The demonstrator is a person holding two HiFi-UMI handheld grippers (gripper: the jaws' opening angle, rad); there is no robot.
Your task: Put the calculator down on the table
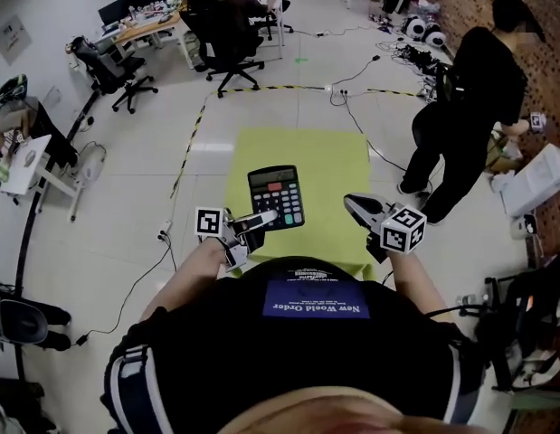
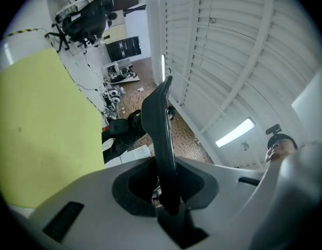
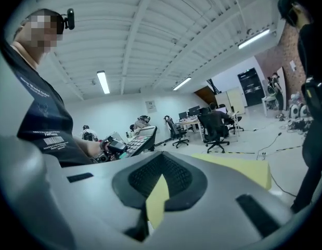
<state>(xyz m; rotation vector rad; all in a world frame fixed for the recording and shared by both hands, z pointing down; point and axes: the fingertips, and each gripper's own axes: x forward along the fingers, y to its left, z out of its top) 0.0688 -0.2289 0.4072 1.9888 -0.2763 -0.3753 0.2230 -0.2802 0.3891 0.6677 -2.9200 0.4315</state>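
Note:
A black calculator (image 1: 276, 197) hangs over the near part of the yellow-green table (image 1: 307, 152), keys facing up. My left gripper (image 1: 261, 218) is shut on its near left corner. In the left gripper view the calculator (image 2: 158, 129) shows edge-on, rising from between the pads of the left gripper (image 2: 166, 191), with the table (image 2: 41, 129) to the left. My right gripper (image 1: 352, 203) hovers at the table's near right, holding nothing, its tips together. The right gripper view shows the right gripper (image 3: 161, 163), the calculator (image 3: 140, 139) off to the left and the table (image 3: 239, 165) ahead.
A person in black (image 1: 469, 107) stands bent over just right of the table. Cables (image 1: 370, 98) and striped tape cross the floor beyond it. Office chairs (image 1: 230, 34) and desks stand at the back, a fan (image 1: 90, 161) at the left, white boxes (image 1: 537, 179) at the right.

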